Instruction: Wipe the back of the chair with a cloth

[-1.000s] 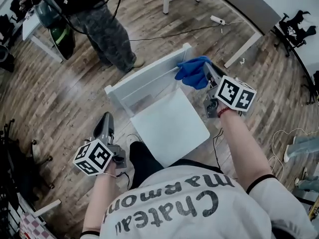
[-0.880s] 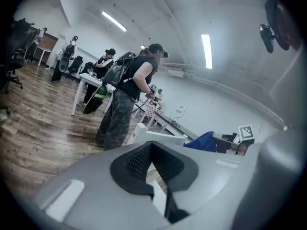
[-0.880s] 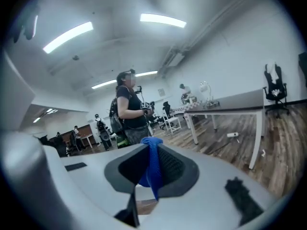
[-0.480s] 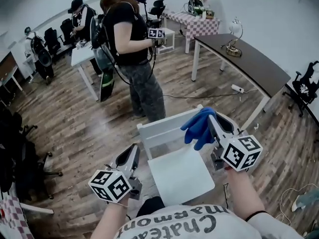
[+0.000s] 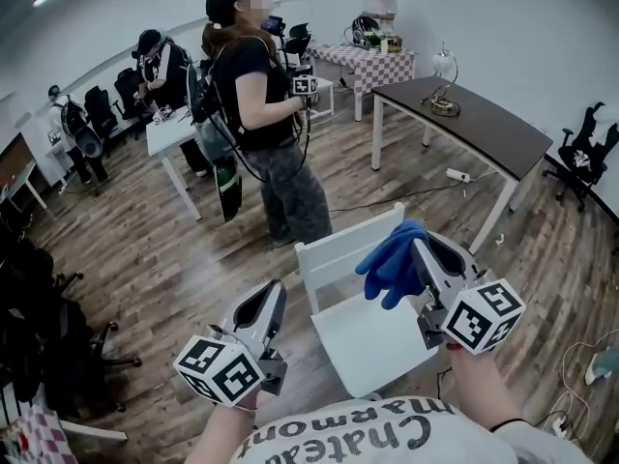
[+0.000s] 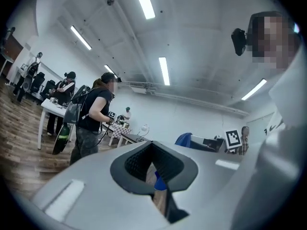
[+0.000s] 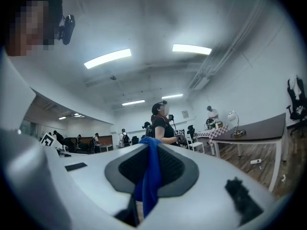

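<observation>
My right gripper (image 5: 422,251) has its jaws clamped on a blue cloth (image 5: 390,261). In the right gripper view the fabric runs up between the dark pads and spills over their tips. In the head view the cloth bunches at the jaw tips, at the right end of the white chair's backrest (image 5: 340,251), by its top corner. I cannot tell whether cloth and rail touch.

The white chair (image 5: 375,348) stands at about 5 o'clock in the head view. Its seat is toward me and its back is at the 12 o'clock side.

My left gripper (image 5: 265,298) hangs off the chair's 9 o'clock side, over the wood floor (image 5: 164,259) and apart from the chair. Its jaws are drawn together down to a thin slit and hold nothing.

Beyond the chair at 11 o'clock a person (image 5: 259,124) stands holding another gripper. A dark-topped table (image 5: 474,124) with a lamp (image 5: 445,80) on it sits at 1 o'clock.
</observation>
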The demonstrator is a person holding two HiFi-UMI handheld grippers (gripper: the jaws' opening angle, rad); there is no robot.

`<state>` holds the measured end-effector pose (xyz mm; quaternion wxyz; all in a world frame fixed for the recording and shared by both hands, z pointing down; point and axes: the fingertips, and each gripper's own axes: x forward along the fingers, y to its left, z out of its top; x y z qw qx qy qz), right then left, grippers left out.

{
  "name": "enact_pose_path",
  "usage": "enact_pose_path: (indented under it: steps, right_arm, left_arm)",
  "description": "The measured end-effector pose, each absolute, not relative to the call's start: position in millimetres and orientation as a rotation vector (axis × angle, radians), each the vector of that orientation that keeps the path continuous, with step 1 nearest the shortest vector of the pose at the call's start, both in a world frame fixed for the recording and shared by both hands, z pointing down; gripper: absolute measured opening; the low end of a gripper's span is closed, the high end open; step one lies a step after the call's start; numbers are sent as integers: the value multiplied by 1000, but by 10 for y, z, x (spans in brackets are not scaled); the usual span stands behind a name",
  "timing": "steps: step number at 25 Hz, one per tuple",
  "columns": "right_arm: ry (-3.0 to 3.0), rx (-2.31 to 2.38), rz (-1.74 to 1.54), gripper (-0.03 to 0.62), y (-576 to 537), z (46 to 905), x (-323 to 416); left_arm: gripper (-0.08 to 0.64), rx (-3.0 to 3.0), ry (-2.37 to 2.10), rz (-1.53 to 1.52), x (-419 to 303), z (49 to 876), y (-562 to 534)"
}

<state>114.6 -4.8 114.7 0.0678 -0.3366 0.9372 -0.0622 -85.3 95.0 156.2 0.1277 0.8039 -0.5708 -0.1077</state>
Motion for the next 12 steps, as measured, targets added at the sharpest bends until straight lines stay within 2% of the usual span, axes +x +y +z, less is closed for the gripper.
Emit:
enact_pose_path:
  steps: [12]
  right_arm:
    - [2766, -1232, -309, 56, 1027, 1622, 1357]
  left_arm:
    - [6, 2411, -1473, -237, -683, 1808, 1768]
